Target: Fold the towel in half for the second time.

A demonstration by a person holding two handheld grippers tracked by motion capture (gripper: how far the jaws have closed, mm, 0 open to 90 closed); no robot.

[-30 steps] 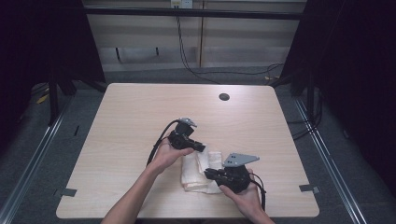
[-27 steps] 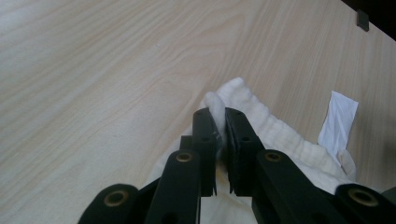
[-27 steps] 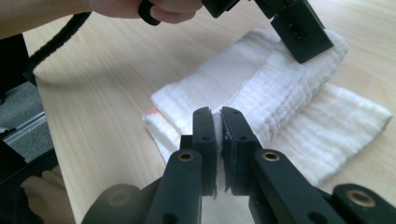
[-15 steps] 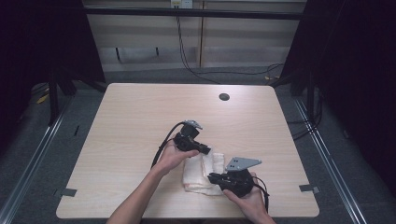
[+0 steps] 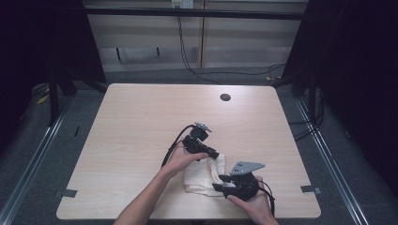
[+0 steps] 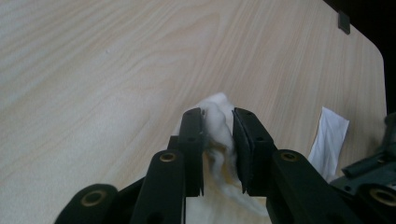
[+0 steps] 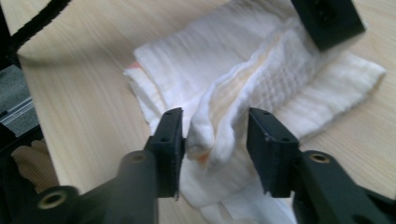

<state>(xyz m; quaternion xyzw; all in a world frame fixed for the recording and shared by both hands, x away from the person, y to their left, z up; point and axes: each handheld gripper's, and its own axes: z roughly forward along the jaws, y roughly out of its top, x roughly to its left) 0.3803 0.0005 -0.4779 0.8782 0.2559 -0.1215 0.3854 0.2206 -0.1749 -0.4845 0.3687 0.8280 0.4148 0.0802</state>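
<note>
A cream-white folded cloth (image 5: 202, 176) lies on the wooden table (image 5: 141, 126) near its front edge. My left gripper (image 5: 217, 156) points down at the cloth's far right corner. In the left gripper view its jaws (image 6: 217, 135) have just been opening, and a raised fold of the cloth (image 6: 219, 119) stands loosely between them. My right gripper (image 5: 218, 186) sits at the cloth's near right side. Its jaws (image 7: 215, 140) have also just been opening and stand wide. A ridge of cloth (image 7: 219, 126) rests against one pad (image 7: 173, 140), clear of the other.
A round dark hole (image 5: 225, 97) sits in the tabletop at the far right. Grey tape tabs mark the near corners (image 5: 309, 189) (image 5: 68, 192). Dark floor, rails and cables surround the table. The two grippers are close together over the cloth.
My left hand has moved right and nearer the front edge, bringing the cloth's edge over toward the right gripper. The right hand has barely shifted.
</note>
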